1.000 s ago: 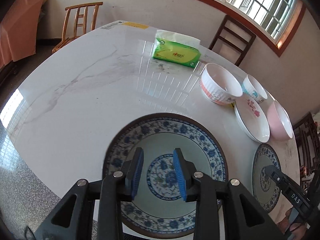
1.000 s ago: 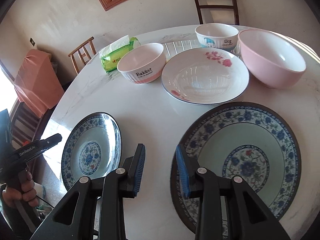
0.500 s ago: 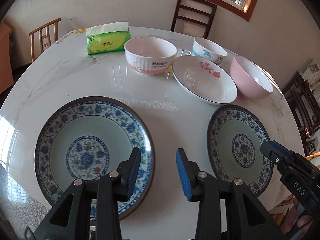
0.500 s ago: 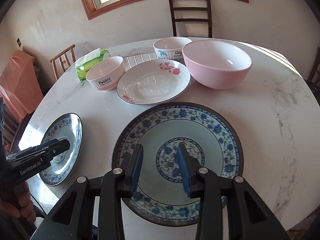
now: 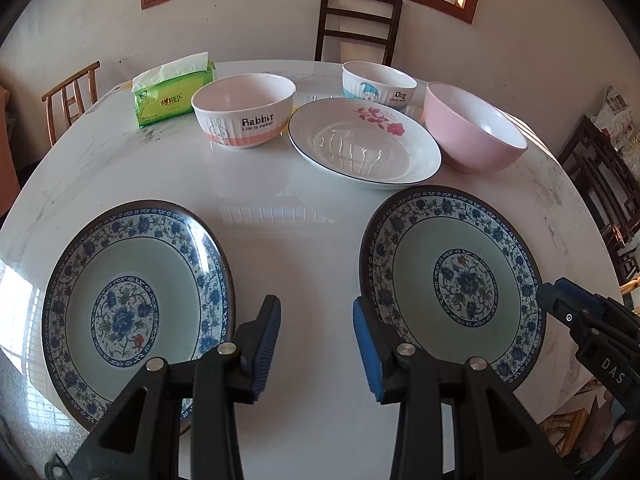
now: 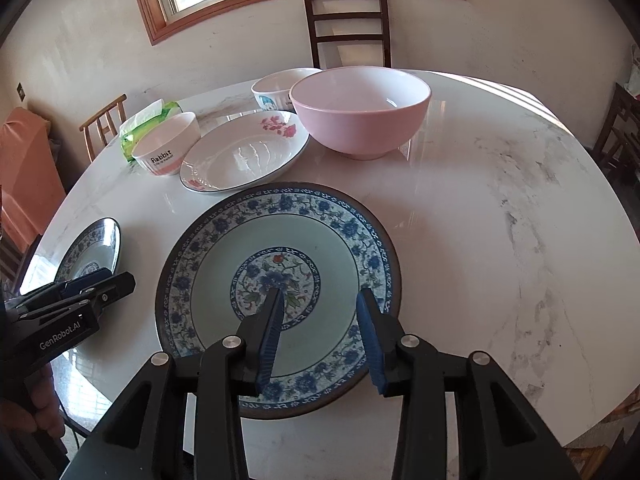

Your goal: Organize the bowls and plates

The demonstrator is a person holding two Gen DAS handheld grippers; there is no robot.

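since a second ago my left gripper [image 5: 316, 340] has swung off the left blue-patterned plate [image 5: 132, 304], which it hung over then, and now hangs above bare marble table [image 5: 280, 200] between that plate and the right blue-patterned plate [image 5: 452, 280]. its jaws have just been opening; they stand partly apart, released, with nothing between them and touching nothing.

my right gripper [image 6: 320, 320] was beside the right blue-patterned plate's edge; now it hovers over that plate's painted centre. its jaws have just been opening too, partly apart, gripping nothing; i cannot tell whether the tips touch the glaze.

beyond the right blue-patterned plate sits the white rose plate [image 5: 364, 144], just behind it. left of the rose plate is the rabbit bowl [image 5: 244, 116], right of it the pink bowl [image 5: 472, 128], behind it the dog bowl [image 5: 378, 84]. the green tissue pack [image 5: 172, 92] lies past the rabbit bowl.
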